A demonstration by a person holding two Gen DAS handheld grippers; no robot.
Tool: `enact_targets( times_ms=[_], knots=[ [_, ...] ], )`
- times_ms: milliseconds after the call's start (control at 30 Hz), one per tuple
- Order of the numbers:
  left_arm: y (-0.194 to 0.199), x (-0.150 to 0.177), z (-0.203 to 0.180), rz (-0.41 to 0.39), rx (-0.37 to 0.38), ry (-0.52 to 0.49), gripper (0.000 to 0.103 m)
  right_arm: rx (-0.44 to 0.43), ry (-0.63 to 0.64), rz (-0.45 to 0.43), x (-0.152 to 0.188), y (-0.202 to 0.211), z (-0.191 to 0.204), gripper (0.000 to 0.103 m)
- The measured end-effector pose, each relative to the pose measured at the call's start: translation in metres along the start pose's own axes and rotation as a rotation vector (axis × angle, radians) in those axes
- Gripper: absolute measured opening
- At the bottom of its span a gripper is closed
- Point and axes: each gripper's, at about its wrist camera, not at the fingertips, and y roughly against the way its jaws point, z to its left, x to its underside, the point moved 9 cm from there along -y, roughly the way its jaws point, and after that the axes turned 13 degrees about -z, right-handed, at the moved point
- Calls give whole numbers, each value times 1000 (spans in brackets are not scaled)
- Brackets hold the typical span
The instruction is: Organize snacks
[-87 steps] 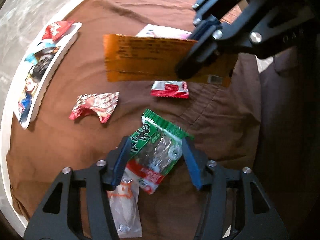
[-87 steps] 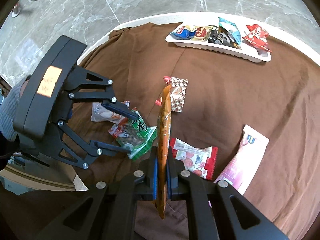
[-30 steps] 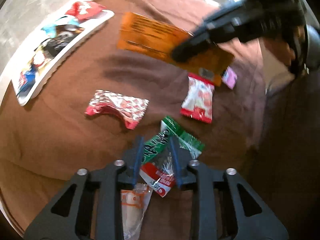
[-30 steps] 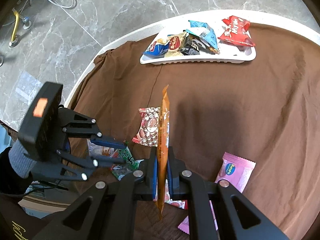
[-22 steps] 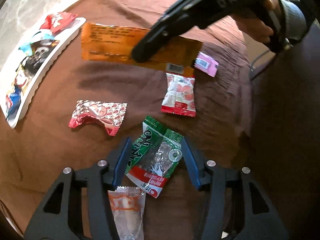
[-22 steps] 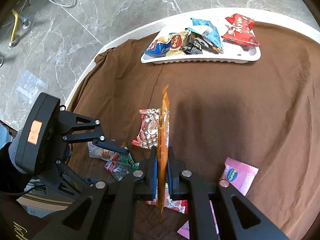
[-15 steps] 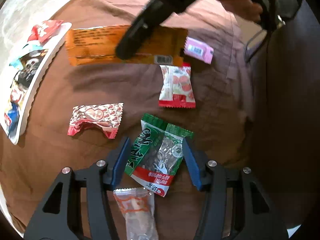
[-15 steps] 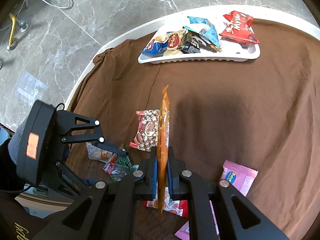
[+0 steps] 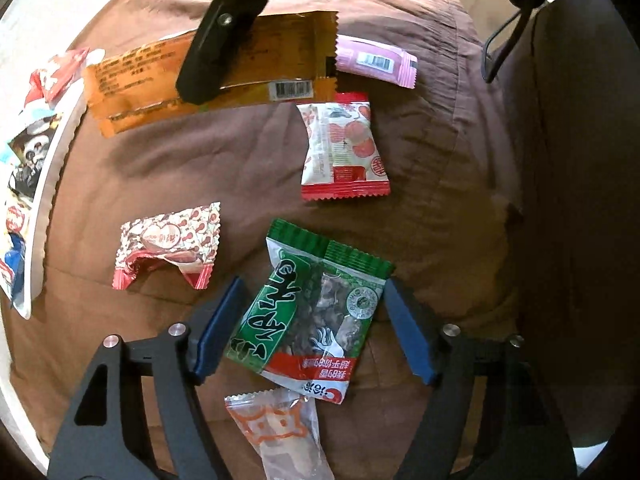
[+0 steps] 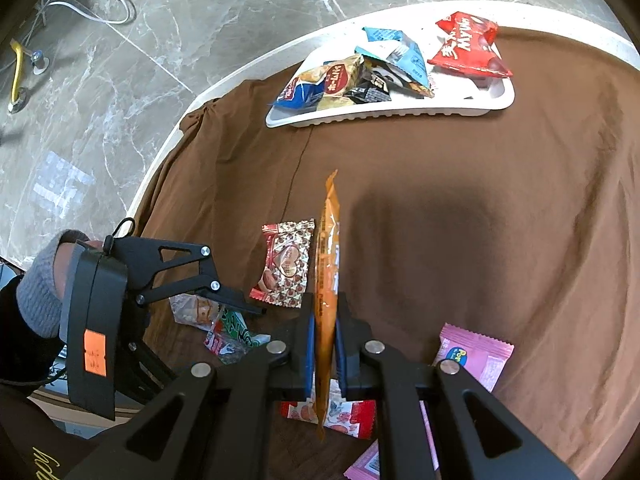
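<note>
The left gripper (image 9: 310,328) was opening, its pads clear of the green packet (image 9: 308,312) lying between them on the brown cloth (image 9: 420,220). Closing again, it risked catching the clear packet (image 9: 280,432) tucked under the green one's end. The right gripper (image 10: 324,344) was clenched on the orange packet (image 10: 327,264), which might swing loose. The white tray (image 10: 392,114) was far off, with loose sweets between.

The left gripper (image 9: 310,330) is opening around a green snack packet (image 9: 308,312), pads seemingly clear, mid-cloth (image 9: 432,208).
</note>
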Motion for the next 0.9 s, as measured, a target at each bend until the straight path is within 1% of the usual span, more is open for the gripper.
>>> enact_targets(
  times_ms=[67,100,133,167,200,300,400,567,633,733,767,833,900],
  knots=[
    [-1,1,1,-8,5,7,71,0,-1,2,0,-1,0,11],
    [1,1,2,-17,6,7,68,0,-2,3,0,-1,-1,11],
    [3,2,4,-25,9,10,62,0,-4,4,0,-2,-1,11],
    [14,7,8,-34,15,20,58,-1,-4,5,0,-2,-1,11],
    [15,5,9,-49,8,33,51,0,-6,6,0,-3,-2,12],
    [20,4,11,-74,7,74,45,3,-7,4,-1,-2,-3,12],
    [29,3,16,-114,23,144,37,6,-9,0,-3,-1,-3,12],
    [41,8,27,-146,41,231,31,8,-13,-5,-4,2,-4,12],
    [41,9,27,-156,51,265,18,6,-16,-5,-4,2,-4,12],
    [47,11,25,-172,51,300,18,0,-19,-3,-3,3,-3,12],
    [45,13,25,-166,47,302,18,2,-15,2,-2,2,-3,12],
    [40,13,16,-152,69,310,18,11,-2,19,1,-1,-2,12],
    [37,16,12,-133,40,279,18,9,23,44,7,-4,0,12]
  ],
)
